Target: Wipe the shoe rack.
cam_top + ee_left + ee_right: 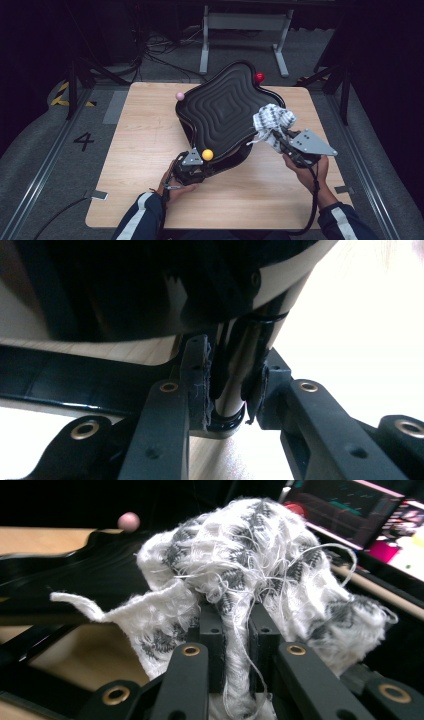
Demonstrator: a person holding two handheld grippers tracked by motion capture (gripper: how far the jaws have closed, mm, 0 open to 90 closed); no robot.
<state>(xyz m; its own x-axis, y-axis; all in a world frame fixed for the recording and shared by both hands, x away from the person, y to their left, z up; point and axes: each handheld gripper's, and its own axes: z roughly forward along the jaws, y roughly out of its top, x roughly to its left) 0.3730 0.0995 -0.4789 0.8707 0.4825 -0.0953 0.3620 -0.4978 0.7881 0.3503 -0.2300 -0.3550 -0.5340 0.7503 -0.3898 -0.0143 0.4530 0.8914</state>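
A black tray (220,112) with a ridged, wavy surface stands tilted on the wooden table (140,165). Its corners carry a pink ball (180,96), a red ball (259,77) and a yellow ball (207,154). My left gripper (197,162) is at the tray's near corner by the yellow ball. In the left gripper view it (232,385) is shut on a shiny tray leg (235,365). My right gripper (280,140) is shut on a white and grey knitted cloth (272,120), which lies bunched against the tray's right edge. The cloth (250,565) bulges above the right gripper (235,625).
Bare table stretches to the left and along the front edge. Behind the table stand a grey metal frame (245,22) and loose cables (155,50) on the floor. A lit screen (360,510) glows at the far right in the right gripper view.
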